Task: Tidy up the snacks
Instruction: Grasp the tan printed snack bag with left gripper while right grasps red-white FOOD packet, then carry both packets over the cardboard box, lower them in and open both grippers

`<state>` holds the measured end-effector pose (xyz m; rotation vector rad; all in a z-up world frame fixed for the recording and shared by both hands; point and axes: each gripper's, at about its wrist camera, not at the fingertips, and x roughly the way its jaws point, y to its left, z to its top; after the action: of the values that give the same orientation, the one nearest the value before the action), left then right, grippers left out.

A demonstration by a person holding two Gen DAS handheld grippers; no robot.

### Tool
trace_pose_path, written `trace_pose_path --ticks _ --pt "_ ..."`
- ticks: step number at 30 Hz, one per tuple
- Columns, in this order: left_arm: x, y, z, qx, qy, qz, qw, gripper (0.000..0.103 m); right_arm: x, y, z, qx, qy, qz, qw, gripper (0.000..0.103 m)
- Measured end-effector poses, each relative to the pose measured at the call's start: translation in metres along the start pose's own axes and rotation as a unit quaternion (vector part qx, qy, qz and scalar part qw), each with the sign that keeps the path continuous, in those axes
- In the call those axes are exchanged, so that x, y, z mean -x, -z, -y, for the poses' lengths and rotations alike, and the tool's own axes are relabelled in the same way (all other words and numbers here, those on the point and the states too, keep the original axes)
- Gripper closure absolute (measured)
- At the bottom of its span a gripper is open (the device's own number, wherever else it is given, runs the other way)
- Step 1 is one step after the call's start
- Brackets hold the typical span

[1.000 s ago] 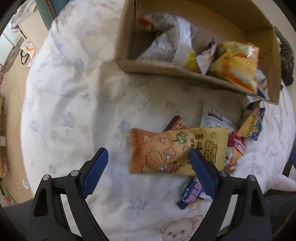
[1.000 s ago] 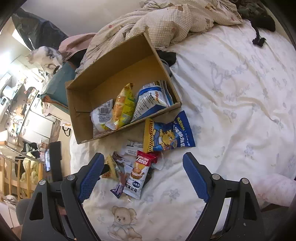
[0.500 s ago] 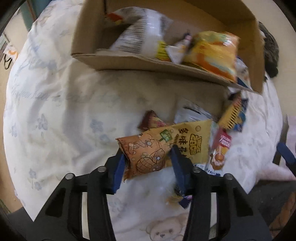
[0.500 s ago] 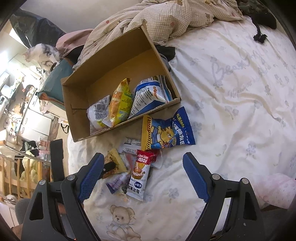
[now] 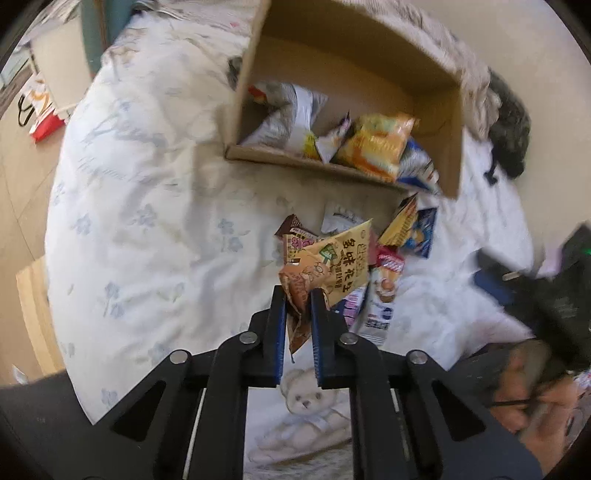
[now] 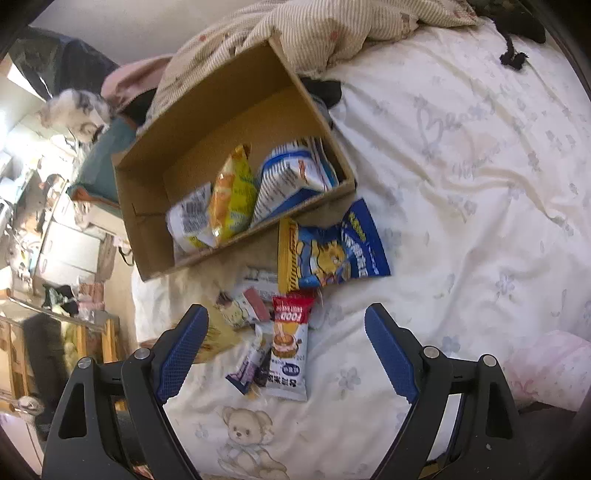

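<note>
My left claw (image 5: 298,295) is clamped on the orange snack packet's (image 5: 328,269) lower corner; its long axis slants up-right, beyond my fingertips. My right claw (image 6: 286,345) gapes apart, empty.

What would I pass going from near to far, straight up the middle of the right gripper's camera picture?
Teddy bear print on the bedsheet → red-topped white sachet → blue tiger snack bag → cardboard box holding snack bags → checked quilt.
</note>
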<state>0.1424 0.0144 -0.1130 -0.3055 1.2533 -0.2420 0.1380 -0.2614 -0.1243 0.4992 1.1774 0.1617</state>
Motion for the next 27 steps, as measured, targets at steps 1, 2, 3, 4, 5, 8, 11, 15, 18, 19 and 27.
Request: trace_pose_path --ticks 1,2,3,4,5,8,11,15,18,19,27 --pt "0.008 0.001 -0.004 0.0 -0.001 0.005 1.0 0.095 -0.006 0.002 0.0 0.003 0.009 -0.013 1.0 0.014" --pt "0.015 0.004 -0.002 -0.004 -0.001 0.016 0.9999 0.095 -0.016 0.005 0.0 0.004 0.017 -0.034 0.999 0.015" --pt "0.025 0.006 0.0 -0.018 -0.009 0.03 0.9994 0.095 -0.026 0.007 0.001 0.001 0.019 -0.055 0.998 0.021" --pt "0.027 0.006 0.003 -0.022 -0.014 0.034 0.9991 0.095 -0.034 0.009 0.002 -0.003 0.018 -0.074 0.997 0.031" --pt "0.032 0.006 0.002 -0.025 -0.02 0.037 0.9988 0.095 -0.043 0.01 0.002 -0.007 0.015 -0.094 0.995 0.034" --pt "0.027 0.009 0.006 -0.03 -0.03 0.038 0.9983 0.095 -0.062 0.014 -0.003 -0.005 0.025 -0.117 0.993 0.037" --pt "0.026 0.011 0.006 -0.033 -0.036 0.039 0.998 0.095 -0.075 0.017 -0.012 0.005 0.034 -0.123 0.992 0.039" --pt "0.027 0.013 0.008 -0.042 -0.041 0.042 0.9974 0.095 -0.091 0.021 -0.021 0.023 0.049 -0.131 0.99 0.05" --pt "0.029 0.013 0.008 -0.045 -0.045 0.046 0.9969 0.095 -0.095 0.025 -0.024 0.032 0.062 -0.131 0.989 0.069" --pt "0.029 0.013 0.008 -0.045 -0.046 0.047 0.9968 0.095 -0.094 0.026 -0.024 0.038 0.067 -0.128 0.989 0.069" --pt "0.034 0.014 0.011 -0.049 -0.058 0.064 0.995 0.095 -0.063 0.037 -0.026 0.055 0.058 -0.106 0.991 0.069"
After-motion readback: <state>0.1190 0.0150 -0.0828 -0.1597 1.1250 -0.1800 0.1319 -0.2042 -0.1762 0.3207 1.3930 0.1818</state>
